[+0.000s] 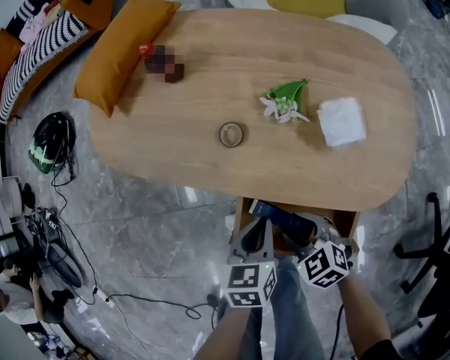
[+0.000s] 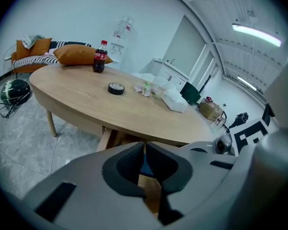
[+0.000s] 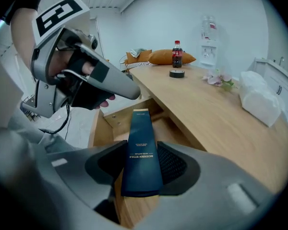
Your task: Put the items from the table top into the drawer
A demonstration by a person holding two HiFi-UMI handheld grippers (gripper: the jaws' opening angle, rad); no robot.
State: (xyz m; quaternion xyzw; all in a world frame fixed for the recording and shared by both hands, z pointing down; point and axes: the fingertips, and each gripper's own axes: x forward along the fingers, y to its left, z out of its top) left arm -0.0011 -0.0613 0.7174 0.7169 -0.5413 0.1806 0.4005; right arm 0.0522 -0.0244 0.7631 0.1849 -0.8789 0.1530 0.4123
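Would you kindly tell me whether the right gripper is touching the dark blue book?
Touching. The right gripper view shows the dark blue book clamped in the right gripper, both pads pressed against its sides with no gap showing.

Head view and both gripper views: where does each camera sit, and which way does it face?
Head view: on the person's head, looking steeply down at the table and open drawer; left claw and right claw show below.
Left gripper view: on the left claw, facing across the table; its shut jaws fill the foreground.
Right gripper view: on the right claw, facing the drawer; its jaws clamp a blue book, left claw upper-left.
All share the tape roll.
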